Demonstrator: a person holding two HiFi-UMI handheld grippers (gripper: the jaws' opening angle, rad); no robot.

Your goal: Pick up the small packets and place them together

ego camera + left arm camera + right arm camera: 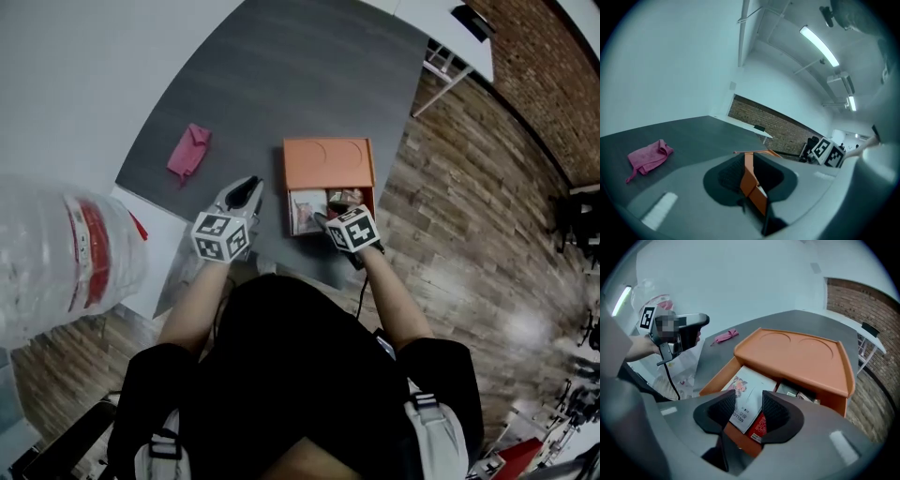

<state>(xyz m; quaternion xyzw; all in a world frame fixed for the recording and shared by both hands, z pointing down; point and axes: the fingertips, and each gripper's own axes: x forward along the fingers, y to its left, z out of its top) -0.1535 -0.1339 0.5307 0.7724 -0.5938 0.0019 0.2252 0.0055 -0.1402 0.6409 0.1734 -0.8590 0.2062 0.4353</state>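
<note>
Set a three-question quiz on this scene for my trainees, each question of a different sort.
1. True or false: the crumpled pink cloth lies inside the rectangular orange plastic box.
2. The right claw hangs over: A the cloth; B the white paper packet in the box; C a blue bowl.
3. Fill in: the box rests on a dark grey ___.
Key: 1 false; 2 B; 3 table.

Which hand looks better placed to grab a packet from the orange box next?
Right, probably. The right gripper hangs over the open orange box, jaws apart, aimed at the white packet. The left gripper sits beside the box, not over it.
</note>
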